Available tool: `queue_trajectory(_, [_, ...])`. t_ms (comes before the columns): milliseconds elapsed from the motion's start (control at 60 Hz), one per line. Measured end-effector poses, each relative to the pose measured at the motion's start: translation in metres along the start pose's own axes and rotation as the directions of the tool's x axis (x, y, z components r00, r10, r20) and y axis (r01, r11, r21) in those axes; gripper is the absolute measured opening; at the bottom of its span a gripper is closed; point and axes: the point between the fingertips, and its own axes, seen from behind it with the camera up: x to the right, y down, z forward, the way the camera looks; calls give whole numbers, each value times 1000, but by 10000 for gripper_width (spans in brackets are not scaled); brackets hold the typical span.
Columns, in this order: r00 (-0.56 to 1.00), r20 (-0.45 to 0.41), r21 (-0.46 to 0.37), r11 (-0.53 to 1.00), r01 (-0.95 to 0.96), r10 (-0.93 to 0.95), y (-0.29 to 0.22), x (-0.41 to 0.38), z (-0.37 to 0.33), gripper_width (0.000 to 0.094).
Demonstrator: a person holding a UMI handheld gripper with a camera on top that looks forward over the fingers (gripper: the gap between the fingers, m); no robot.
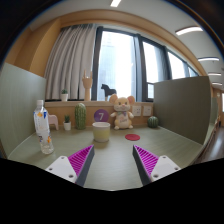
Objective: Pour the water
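Observation:
My gripper (112,163) is open and empty above a pale table (110,165), with its magenta pads (80,159) spread wide. A cream cup (101,132) stands just beyond the fingers, slightly left of centre. A clear bottle with a blue label (41,122) stands at the far left, with a small glass (47,145) in front of it. Nothing is between the fingers.
A red coaster (132,136) lies right of the cup. A plush toy (122,111), a purple sign (100,116), a green cactus (81,116) and small potted plants (153,121) stand along the back. Grey partitions flank the table; windows are behind.

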Motion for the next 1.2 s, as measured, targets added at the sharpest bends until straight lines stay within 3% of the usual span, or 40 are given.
queue_trajectory(533, [937,349,-7,1000,-2,5,-11,-233,-2,792])
queue_trajectory(983, [925,380,21,1000,6,-13,-31,-307,84,779])
queue_trajectory(1083, [919,393,29,1000,6,-17,-32,-318,94,692])
queue_trajectory(1200, [937,342,53,997,60,-74,-32,-308,102,548])
